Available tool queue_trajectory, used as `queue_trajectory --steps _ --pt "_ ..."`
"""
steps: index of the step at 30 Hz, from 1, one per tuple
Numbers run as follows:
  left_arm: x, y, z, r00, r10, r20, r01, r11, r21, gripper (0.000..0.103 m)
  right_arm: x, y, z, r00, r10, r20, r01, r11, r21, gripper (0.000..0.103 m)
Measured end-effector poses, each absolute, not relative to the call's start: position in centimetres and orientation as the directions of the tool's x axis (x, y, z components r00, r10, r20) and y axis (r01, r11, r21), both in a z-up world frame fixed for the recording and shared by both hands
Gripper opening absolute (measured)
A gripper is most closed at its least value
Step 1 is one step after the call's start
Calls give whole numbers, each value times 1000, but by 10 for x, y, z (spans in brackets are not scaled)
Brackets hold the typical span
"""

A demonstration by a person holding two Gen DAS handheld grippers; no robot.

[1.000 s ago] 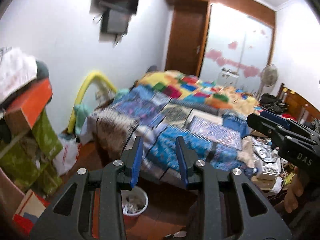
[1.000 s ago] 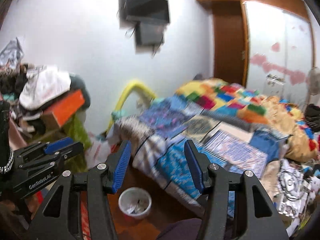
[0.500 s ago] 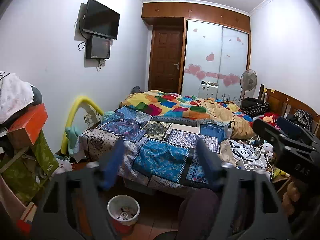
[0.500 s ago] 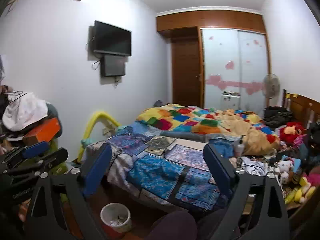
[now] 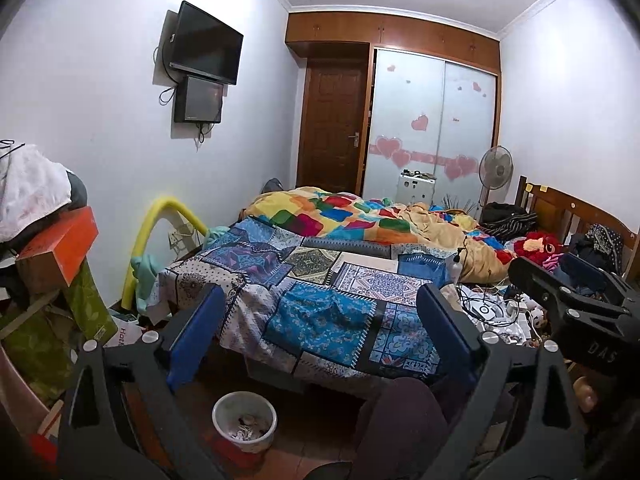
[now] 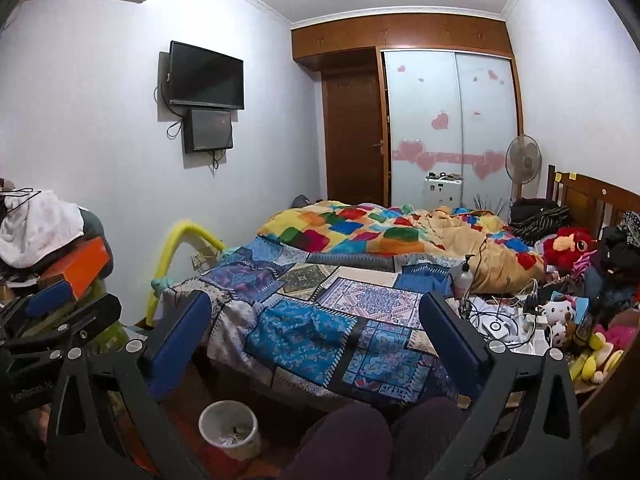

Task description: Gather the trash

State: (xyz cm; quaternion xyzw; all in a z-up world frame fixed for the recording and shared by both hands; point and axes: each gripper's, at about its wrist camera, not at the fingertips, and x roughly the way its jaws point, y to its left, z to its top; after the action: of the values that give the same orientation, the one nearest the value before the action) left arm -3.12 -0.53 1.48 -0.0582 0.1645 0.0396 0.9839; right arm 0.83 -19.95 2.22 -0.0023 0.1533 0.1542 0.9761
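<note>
Left wrist view — bin [image 5: 244, 427] contents indistinct, bed's [image 5: 320, 280] near edge behind fingers [image 5: 196, 334].

White round trash bin [image 5: 244, 423] stood upright on reddish floor, just off foot of bed, w/ small pale scraps lying in its bottom; mostly empty. In right wrist view same bin sat lower left, rim open to cam. Loose clutter [image 6: 516, 322] (cables, small white items) lay on bed's right side near headboard; which bits were trash couldn't be told.
</note>
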Motion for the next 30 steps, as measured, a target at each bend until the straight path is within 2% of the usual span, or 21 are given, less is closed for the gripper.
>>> queue_trajectory --steps 30 --pt "-31 -10 8 938 53 -343 -95 990 -107 97 6 -195 22 887 307 -345 -310 949 46 103"
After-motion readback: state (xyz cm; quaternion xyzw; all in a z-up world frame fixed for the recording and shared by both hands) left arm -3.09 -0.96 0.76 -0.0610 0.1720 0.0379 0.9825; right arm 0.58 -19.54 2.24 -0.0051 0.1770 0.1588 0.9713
